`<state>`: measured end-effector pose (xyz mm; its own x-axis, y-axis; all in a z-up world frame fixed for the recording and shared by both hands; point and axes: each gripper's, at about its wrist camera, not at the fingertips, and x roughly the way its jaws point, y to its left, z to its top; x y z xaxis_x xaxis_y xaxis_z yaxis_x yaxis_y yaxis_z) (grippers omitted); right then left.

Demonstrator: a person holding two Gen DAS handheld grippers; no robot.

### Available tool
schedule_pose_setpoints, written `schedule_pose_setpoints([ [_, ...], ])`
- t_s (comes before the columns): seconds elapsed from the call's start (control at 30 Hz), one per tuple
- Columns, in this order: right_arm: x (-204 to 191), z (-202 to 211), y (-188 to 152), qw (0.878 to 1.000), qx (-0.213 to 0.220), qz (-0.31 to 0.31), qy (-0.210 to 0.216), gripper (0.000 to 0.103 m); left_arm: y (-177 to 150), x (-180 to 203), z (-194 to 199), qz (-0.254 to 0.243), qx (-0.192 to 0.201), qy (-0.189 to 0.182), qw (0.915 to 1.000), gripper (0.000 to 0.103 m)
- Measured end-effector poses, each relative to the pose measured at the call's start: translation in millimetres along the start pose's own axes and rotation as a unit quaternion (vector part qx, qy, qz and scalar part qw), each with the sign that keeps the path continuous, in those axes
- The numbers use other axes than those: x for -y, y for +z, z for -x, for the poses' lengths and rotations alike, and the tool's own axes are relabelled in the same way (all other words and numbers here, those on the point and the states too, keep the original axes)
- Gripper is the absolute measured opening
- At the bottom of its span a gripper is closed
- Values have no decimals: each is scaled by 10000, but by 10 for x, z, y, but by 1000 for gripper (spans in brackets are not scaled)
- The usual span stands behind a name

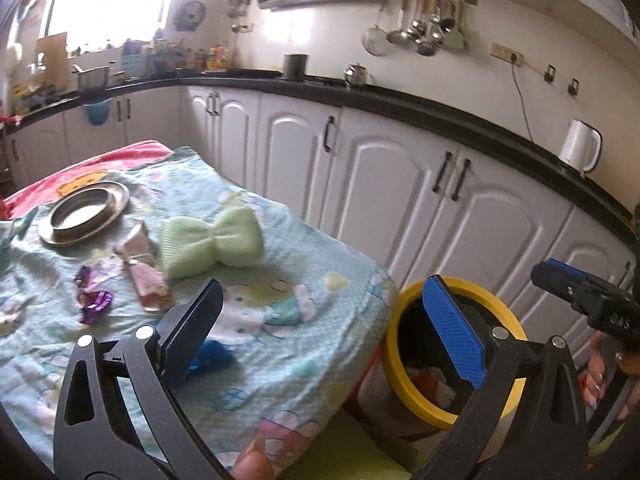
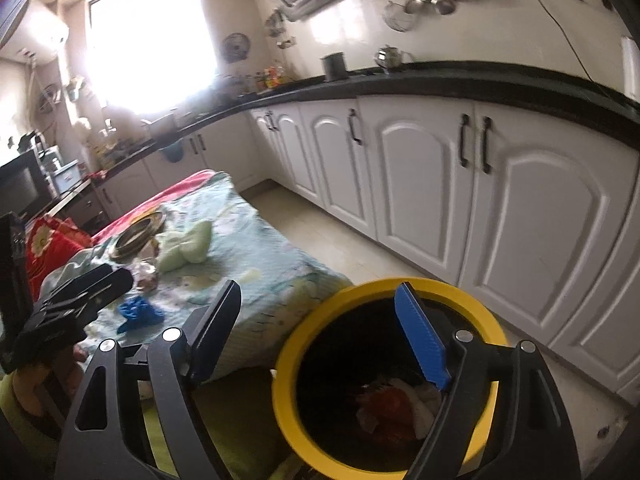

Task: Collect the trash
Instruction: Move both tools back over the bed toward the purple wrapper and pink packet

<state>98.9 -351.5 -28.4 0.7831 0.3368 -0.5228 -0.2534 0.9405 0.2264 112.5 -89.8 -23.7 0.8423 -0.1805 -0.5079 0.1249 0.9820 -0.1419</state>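
Right tool [image 2: 320,312] open above bin [image 2: 292,344], trash [image 2: 392,404] inside

Window [image 2: 152,40] glare blown out — edges warped, perhaps slightly blurred.

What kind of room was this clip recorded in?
A home kitchen, most likely: a black countertop runs over white cabinet doors, steel ladles and strainers hang on a wall rail, and a white electric kettle sits plugged in.

bin [image 2: 288,364]: yellow rim, upright, holds scraps | purple wrapper [image 1: 94,300]: on cloth
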Motion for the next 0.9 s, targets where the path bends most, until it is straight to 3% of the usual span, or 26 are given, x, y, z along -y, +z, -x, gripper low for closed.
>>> schedule_pose_setpoints([
  [0.9,-1096,-348,119,9927,-315,866,780,79,128,-1039,254,1029,404,795,9907,92],
])
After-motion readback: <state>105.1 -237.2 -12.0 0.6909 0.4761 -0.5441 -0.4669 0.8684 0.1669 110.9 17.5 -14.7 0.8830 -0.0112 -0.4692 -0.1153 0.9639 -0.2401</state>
